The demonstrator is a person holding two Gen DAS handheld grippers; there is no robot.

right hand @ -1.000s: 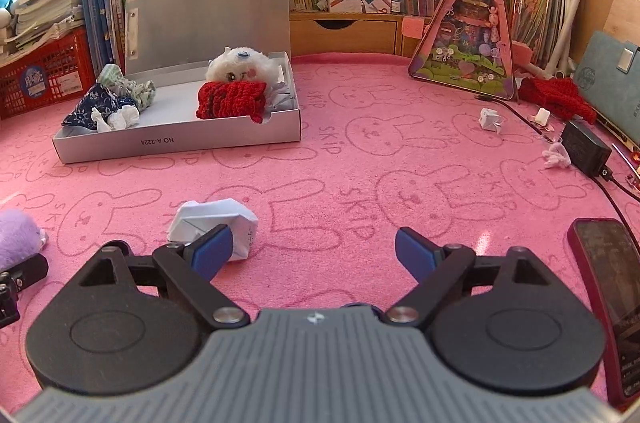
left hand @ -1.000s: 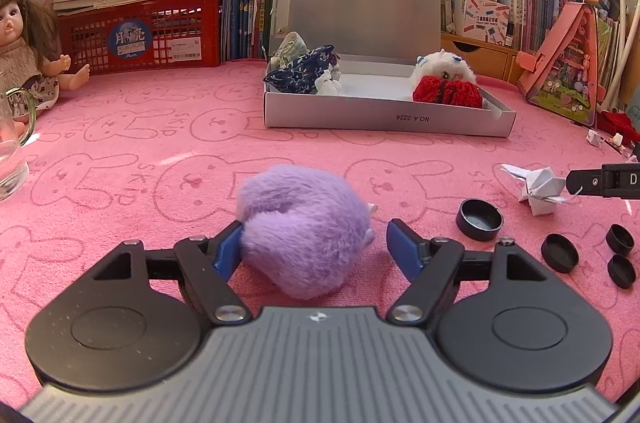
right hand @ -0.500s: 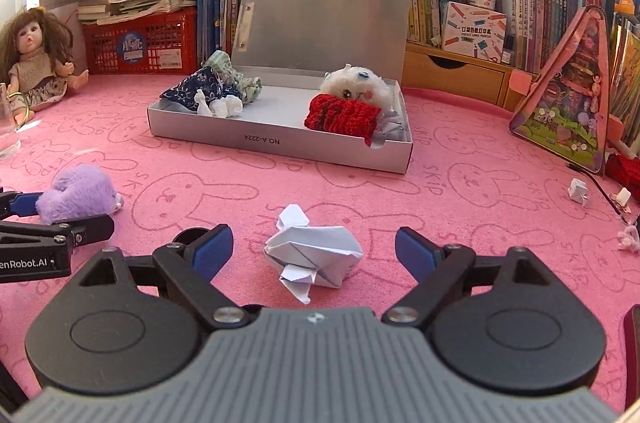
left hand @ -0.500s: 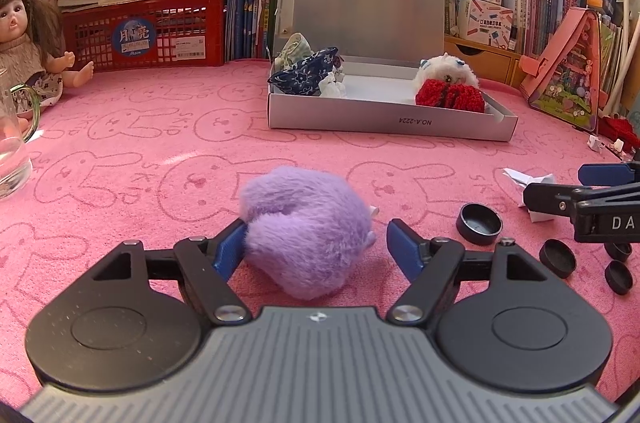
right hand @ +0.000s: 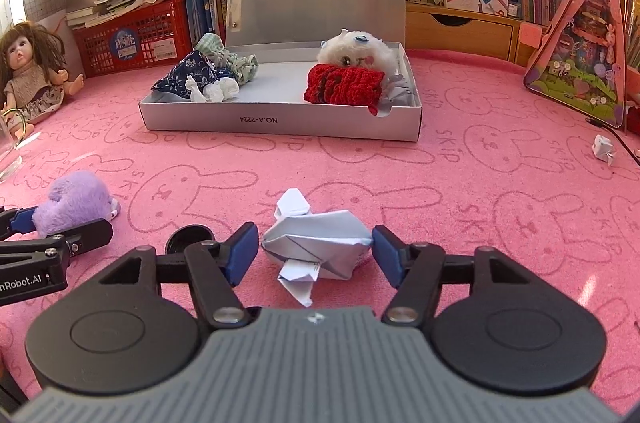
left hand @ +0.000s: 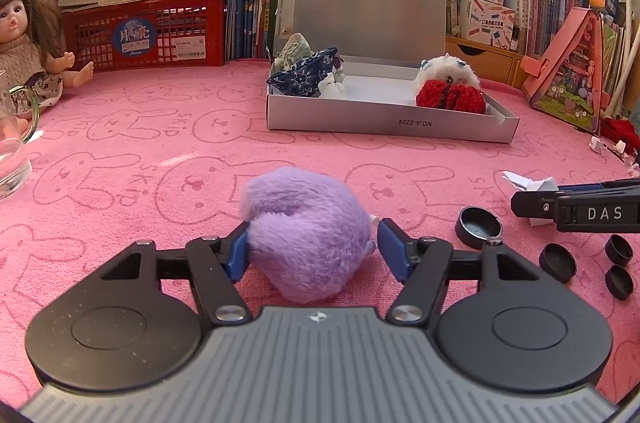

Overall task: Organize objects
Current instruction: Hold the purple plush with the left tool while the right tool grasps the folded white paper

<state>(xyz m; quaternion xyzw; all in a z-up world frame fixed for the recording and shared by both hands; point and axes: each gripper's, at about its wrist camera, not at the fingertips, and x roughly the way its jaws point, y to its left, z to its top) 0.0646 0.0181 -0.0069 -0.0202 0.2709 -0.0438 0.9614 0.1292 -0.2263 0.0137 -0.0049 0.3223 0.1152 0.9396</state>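
A fluffy purple plush (left hand: 306,231) lies on the pink rabbit-print cloth between the fingers of my left gripper (left hand: 316,253); the left pad touches it, the right pad stands just off it, jaws open. A crumpled white paper figure (right hand: 316,243) lies between the open fingers of my right gripper (right hand: 314,255), a small gap on each side. The grey open box (right hand: 280,123) stands beyond, holding a red knit piece (right hand: 344,85), a white plush (right hand: 354,49) and blue patterned cloth (right hand: 188,75). The plush also shows in the right wrist view (right hand: 76,201).
Several black caps (left hand: 478,227) lie right of the left gripper. A glass mug (left hand: 12,151) and a doll (left hand: 24,43) stand at the left. A red basket (left hand: 148,31), books and a pink triangular toy house (right hand: 580,51) line the back. Small paper scraps (right hand: 604,149) lie at right.
My right gripper has swung left and come forward so the paper figure now lies between its fingers. The left gripper has narrowed slightly around the purple plush.
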